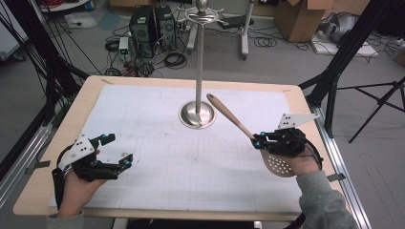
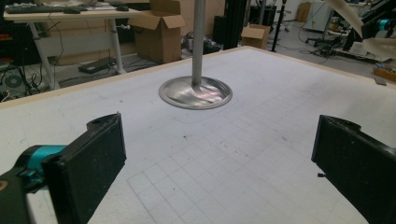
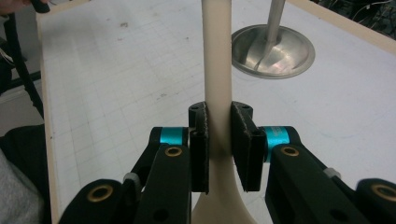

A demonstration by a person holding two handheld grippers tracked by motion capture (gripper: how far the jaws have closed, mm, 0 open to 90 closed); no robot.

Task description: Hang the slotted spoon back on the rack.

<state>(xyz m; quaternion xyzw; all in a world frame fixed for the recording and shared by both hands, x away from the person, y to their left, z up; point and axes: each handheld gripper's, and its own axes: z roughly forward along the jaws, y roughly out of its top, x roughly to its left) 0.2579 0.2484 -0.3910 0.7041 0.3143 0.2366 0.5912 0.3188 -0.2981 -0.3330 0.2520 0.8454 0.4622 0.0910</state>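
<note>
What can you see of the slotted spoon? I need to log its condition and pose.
The slotted spoon looks wooden, pale tan, with a long slim handle and a flat round head pierced by small holes. It is held off the table, handle tip angled up toward the metal stand, head near the person's right hand. The right tool clamps its handle just above the head; nothing else touches it.

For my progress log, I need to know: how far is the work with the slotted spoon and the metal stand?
Done: the right tongs are shut on the handle of the slotted spoon, which is lifted with its handle end pointing toward the metal stand. In hand: carrying it there. Left, probably: hanging it on the hooks at the stand's top, which look bare. The left tongs are open and hold nothing.
</note>
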